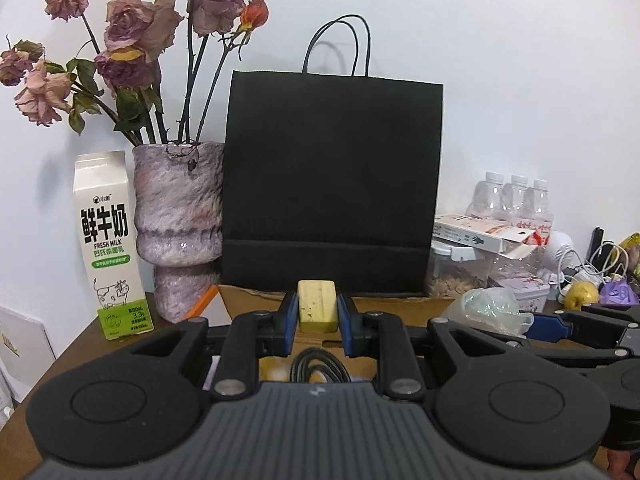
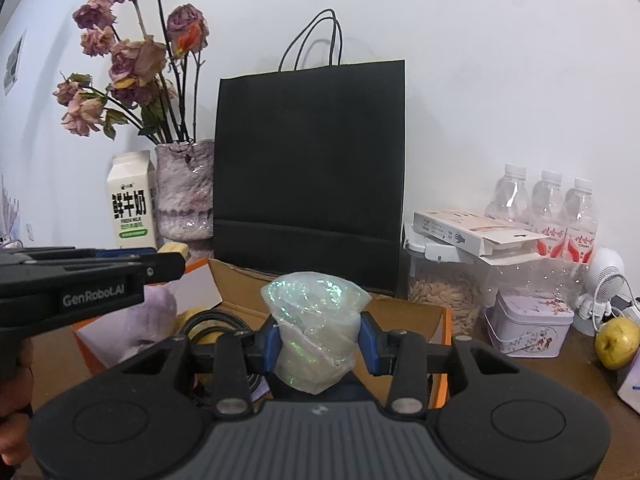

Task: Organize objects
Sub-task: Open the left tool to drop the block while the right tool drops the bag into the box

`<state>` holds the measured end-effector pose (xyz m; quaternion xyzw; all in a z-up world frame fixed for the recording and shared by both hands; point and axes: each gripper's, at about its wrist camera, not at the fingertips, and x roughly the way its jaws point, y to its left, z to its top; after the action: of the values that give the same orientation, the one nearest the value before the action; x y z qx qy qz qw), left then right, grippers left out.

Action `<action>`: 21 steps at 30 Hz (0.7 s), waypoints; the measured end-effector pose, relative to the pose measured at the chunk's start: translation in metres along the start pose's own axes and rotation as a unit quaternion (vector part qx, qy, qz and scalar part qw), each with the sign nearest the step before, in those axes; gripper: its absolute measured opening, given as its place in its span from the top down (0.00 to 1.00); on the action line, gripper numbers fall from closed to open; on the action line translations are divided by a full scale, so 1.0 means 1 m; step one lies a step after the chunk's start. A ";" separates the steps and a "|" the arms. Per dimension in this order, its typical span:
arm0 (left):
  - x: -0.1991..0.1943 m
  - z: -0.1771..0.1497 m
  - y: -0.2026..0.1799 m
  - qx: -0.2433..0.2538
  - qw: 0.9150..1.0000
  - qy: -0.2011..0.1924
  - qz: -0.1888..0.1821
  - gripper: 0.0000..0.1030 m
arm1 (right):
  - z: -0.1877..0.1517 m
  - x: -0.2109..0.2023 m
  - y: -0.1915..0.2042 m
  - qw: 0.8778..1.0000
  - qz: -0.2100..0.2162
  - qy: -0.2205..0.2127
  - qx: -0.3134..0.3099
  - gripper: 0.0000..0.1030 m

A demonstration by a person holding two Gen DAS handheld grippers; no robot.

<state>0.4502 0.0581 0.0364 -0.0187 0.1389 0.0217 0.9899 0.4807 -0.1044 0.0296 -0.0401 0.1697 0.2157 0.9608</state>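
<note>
Left gripper [image 1: 318,314] pinches a yellow block [image 1: 316,306]; right gripper [image 2: 320,342] clamps an iridescent plastic wrap bundle [image 2: 314,328] — both above the open cardboard box [image 2: 408,312].

Paper bag [image 1: 332,184] stands straight ahead of the left gripper [image 1: 318,312], against the wall. Vase [image 1: 178,220] just left of the bag, milk carton [image 1: 110,244] further left. Open box [image 2: 408,316] lies below the right gripper [image 2: 318,340]; water bottles [image 2: 548,208] ahead-right, behind the tin [image 2: 528,324].
</note>
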 end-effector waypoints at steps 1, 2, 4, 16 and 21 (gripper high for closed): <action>0.004 0.001 0.001 0.001 1.000 0.001 0.001 0.78 | 0.001 0.004 0.000 1.000 -0.001 0.001 0.000 0.63; 0.008 0.001 0.002 0.002 1.000 0.005 0.005 0.78 | 0.001 0.007 0.000 1.000 -0.001 0.002 -0.001 0.63; 0.016 0.002 0.005 -0.001 1.000 0.010 0.011 0.78 | 0.003 0.015 0.000 1.000 -0.002 0.004 -0.001 0.63; 0.051 0.003 0.018 -0.009 0.999 0.032 0.016 0.78 | 0.005 0.051 0.000 1.000 -0.009 0.026 0.009 0.62; 0.054 -0.001 0.024 -0.013 0.999 0.039 0.024 0.72 | 0.002 0.053 -0.002 0.999 -0.016 0.032 0.013 0.49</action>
<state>0.5003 0.0844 0.0198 -0.0288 0.1776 0.0461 0.9826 0.5276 -0.0849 0.0128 -0.0368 0.2025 0.1964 0.9587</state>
